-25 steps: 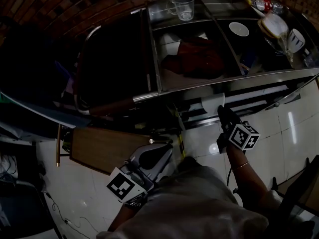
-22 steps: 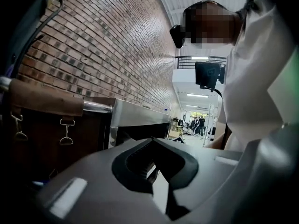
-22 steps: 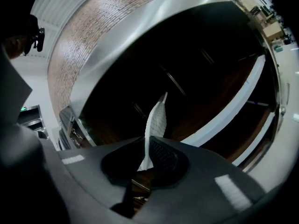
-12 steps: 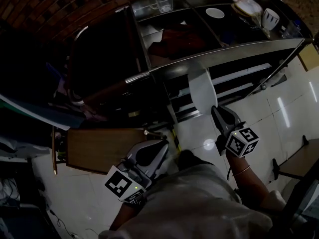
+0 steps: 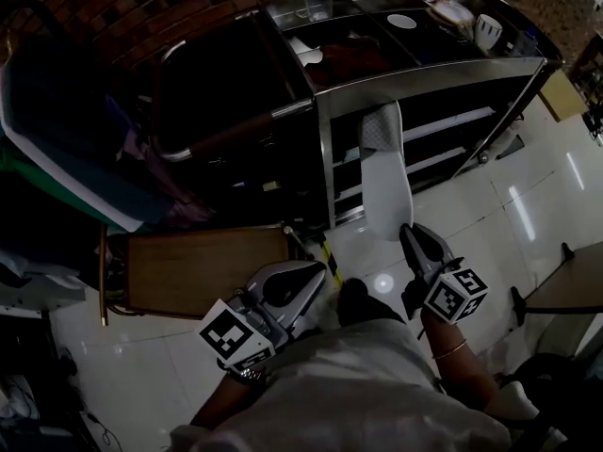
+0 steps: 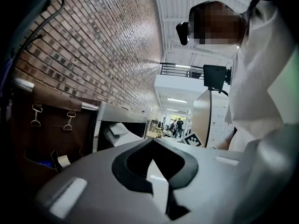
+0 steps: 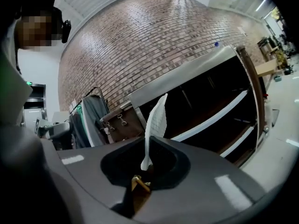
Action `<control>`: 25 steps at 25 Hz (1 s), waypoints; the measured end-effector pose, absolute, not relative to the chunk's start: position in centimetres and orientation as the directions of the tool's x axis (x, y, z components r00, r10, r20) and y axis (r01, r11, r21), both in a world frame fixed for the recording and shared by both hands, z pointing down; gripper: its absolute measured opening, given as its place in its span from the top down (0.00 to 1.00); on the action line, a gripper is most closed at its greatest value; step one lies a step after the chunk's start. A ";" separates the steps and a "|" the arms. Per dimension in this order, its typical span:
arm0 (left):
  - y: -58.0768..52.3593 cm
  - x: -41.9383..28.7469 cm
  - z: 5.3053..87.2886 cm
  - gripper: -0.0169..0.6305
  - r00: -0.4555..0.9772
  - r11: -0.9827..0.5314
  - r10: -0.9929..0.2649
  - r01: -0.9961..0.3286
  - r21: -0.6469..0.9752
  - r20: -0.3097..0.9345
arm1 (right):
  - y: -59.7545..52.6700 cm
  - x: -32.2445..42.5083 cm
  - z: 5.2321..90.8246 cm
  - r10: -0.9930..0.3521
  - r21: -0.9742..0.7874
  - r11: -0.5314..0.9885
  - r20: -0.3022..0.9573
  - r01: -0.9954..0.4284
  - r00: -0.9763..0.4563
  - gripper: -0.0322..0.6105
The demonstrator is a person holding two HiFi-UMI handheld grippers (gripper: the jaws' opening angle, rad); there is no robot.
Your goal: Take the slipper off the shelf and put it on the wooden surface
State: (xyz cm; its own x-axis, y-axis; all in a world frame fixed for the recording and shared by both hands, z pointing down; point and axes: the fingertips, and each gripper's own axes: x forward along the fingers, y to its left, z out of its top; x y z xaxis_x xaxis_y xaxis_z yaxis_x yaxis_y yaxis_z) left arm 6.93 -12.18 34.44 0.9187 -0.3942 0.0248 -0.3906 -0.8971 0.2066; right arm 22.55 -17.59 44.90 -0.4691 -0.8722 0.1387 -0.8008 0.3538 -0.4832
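The white slipper (image 5: 384, 182) is held by one end in the right gripper (image 5: 412, 236), whose jaws are closed tight on it; in the right gripper view the slipper is seen edge-on, standing up out of the jaws against the dark lower bays of the metal shelf (image 5: 424, 69). In the head view it is carried in the air above the pale tiled floor (image 5: 528, 205), in front of the shelf and touching neither. Its free end is pointed away from the person, towards the shelf. The wooden surface (image 5: 203, 271) is seen low at the left of the head view, well apart from the slipper, and nothing can be made out on its top. The left gripper (image 5: 303, 279) is held just beside the near right corner of that surface. In the left gripper view its jaws are seen drawn together, and nothing is caught between them
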 end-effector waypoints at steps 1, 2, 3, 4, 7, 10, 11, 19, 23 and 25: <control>-11.2 6.4 34.4 0.98 0.925 -0.903 -0.380 -0.375 0.210 0.020 | -16.4 21.9 44.7 -0.877 -0.487 0.343 0.139 -0.803 -0.460 0.90; -10.2 5.8 34.3 0.98 0.930 -0.907 -0.368 -0.363 0.213 0.014 | -15.2 21.3 44.4 -0.882 -0.490 0.335 0.137 -0.805 -0.451 0.90; -9.3 5.1 34.2 0.98 0.934 -0.912 -0.357 -0.351 0.214 0.008 | -14.1 20.6 44.0 -0.886 -0.492 0.328 0.134 -0.806 -0.443 0.90; -8.3 4.6 34.1 0.98 0.939 -0.917 -0.345 -0.338 0.212 0.002 | -12.9 19.9 43.6 -0.890 -0.492 0.325 0.131 -0.808 -0.437 0.90; -5.5 3.2 34.3 0.98 0.953 -0.933 -0.303 -0.297 0.202 0.005 | -9.6 17.8 42.7 -0.899 -0.497 0.318 0.114 -0.807 -0.424 0.90; -3.3 1.7 34.9 0.98 0.962 -0.939 -0.271 -0.269 0.214 0.018 | -6.6 16.0 42.1 -0.912 -0.531 0.294 0.091 -0.795 -0.399 0.90; -2.8 1.3 35.0 0.98 0.963 -0.939 -0.267 -0.265 0.219 0.019 | -5.6 15.5 41.9 -0.915 -0.540 0.286 0.091 -0.791 -0.392 0.90; 0.7 -0.2 33.8 0.98 0.959 -0.939 -0.282 -0.279 0.203 0.011 | -0.1 13.5 37.7 -0.913 -0.567 0.314 0.040 -0.761 -0.406 0.90; 2.7 0.3 32.7 0.98 0.954 -0.935 -0.300 -0.296 0.194 0.011 | 2.1 12.8 35.7 -0.897 -0.519 0.367 0.025 -0.772 -0.442 0.90; 3.7 0.9 32.3 0.98 0.948 -0.931 -0.318 -0.315 0.185 0.015 | 3.2 12.9 35.3 -0.887 -0.512 0.392 0.011 -0.764 -0.462 0.90</control>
State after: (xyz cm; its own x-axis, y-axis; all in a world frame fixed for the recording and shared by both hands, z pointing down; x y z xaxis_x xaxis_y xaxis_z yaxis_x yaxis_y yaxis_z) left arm 0.85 3.69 32.31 0.9481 -0.3177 0.0146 -0.3148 -0.9310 0.1847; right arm 12.93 3.23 35.29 -0.4621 -0.8867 0.0109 -0.7641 0.3919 -0.5125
